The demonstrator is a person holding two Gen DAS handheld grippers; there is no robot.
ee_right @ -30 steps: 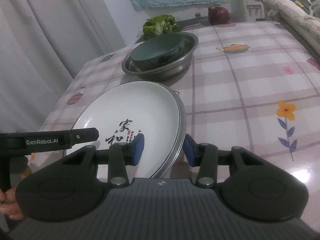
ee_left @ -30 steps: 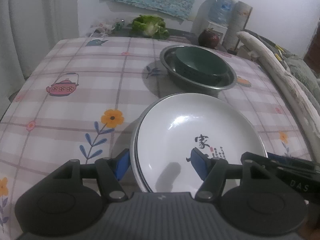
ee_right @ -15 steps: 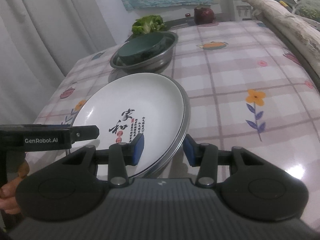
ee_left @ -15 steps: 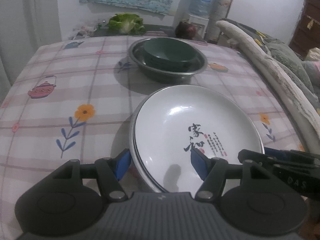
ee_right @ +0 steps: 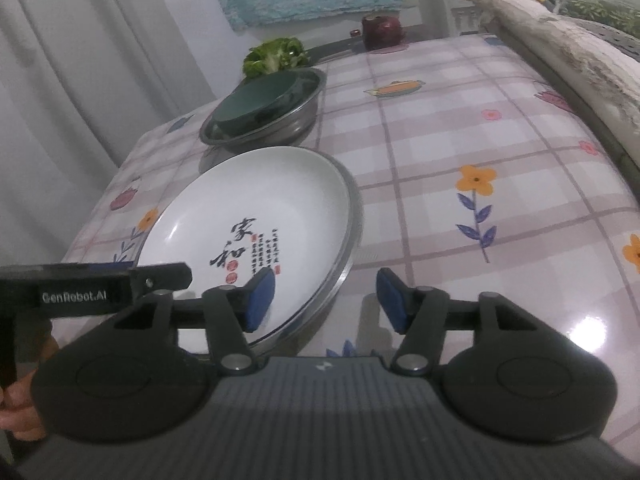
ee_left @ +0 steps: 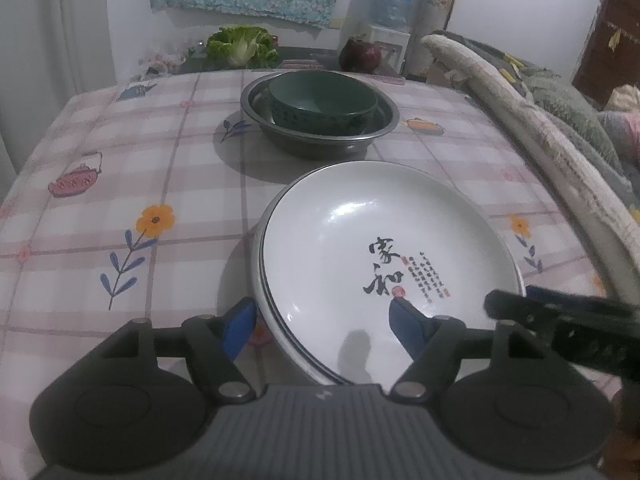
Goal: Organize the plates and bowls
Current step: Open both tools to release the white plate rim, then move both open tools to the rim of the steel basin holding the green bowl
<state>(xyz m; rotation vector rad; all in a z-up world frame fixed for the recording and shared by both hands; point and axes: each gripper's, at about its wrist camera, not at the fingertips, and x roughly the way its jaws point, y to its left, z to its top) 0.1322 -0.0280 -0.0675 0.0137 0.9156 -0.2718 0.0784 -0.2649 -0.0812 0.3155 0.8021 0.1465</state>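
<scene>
A stack of white plates point(ee_left: 360, 240), the top one printed with black calligraphy, lies on the checked tablecloth point(ee_left: 160, 168). My left gripper point(ee_left: 324, 328) straddles its near-left rim; the jaws are opening, with the blue pads point(ee_left: 240, 326) off the rim. My right gripper point(ee_right: 325, 300) straddles the near-right rim of the plates point(ee_right: 260, 208), also opening, with a clear gap on its right side. Behind them a dark green bowl point(ee_left: 322, 106) sits inside a steel basin point(ee_left: 386, 124). That bowl point(ee_right: 256, 102) and basin point(ee_right: 296, 124) show in the right wrist view too.
A leafy green vegetable point(ee_left: 240, 46) and a dark red round object point(ee_left: 360, 56) sit past the table's far edge. A padded sofa arm point(ee_left: 520, 128) runs along the right side. Curtains point(ee_right: 80, 60) hang on the left. A hand point(ee_right: 24, 412) holds the left gripper's handle.
Both grippers' jaws have spread wider around the plate rim, the right one most. Both views have shifted sideways a little relative to the table; the plate stack now rests flat.
</scene>
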